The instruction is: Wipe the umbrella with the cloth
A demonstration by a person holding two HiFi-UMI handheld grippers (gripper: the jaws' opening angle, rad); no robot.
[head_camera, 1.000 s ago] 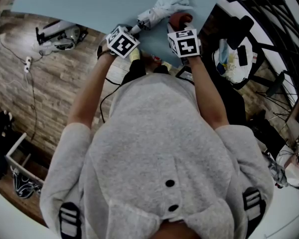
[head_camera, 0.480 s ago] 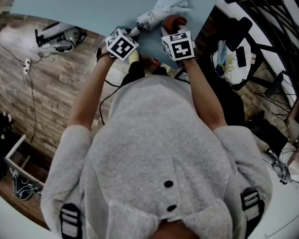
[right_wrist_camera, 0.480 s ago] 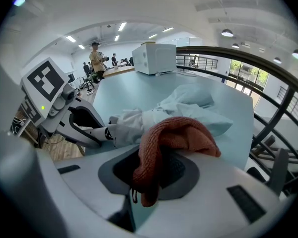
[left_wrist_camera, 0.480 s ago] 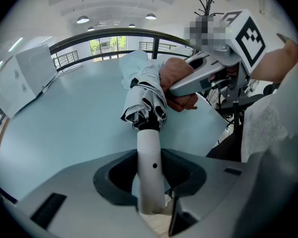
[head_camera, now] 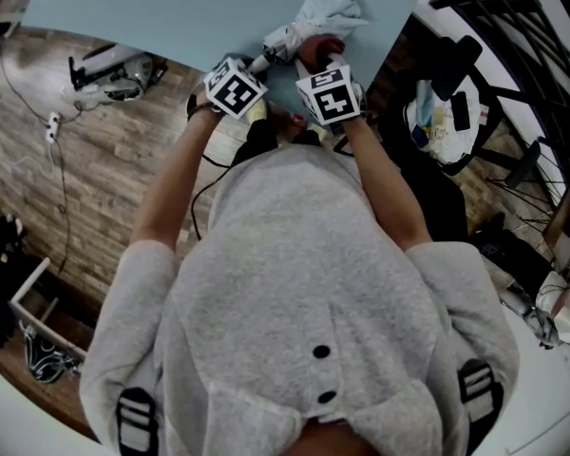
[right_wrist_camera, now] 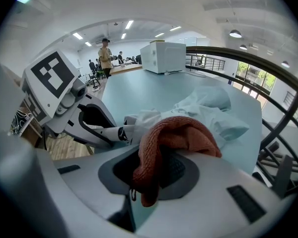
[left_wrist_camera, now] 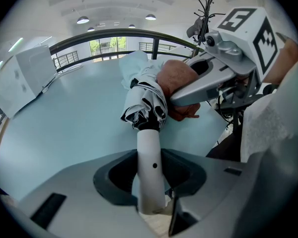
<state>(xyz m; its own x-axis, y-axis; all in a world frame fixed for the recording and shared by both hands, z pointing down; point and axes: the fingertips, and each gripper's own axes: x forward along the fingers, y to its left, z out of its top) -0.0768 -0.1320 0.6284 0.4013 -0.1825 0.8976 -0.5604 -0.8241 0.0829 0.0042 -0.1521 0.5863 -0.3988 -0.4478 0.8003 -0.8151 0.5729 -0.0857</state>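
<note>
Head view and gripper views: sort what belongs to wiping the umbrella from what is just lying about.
For the job:
- umbrella, handle held in the left gripper
- red-brown cloth in the right gripper
- blue table under them

Lying about:
- white box far along the table
- coat stand
- gear on the floor

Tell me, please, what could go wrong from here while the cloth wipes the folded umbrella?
The left gripper grips only the smooth white handle of the umbrella, so a hard push might twist it or make it slip. The right gripper pinches a bunched fold of the cloth; dragging across the umbrella could pull it free.
</note>
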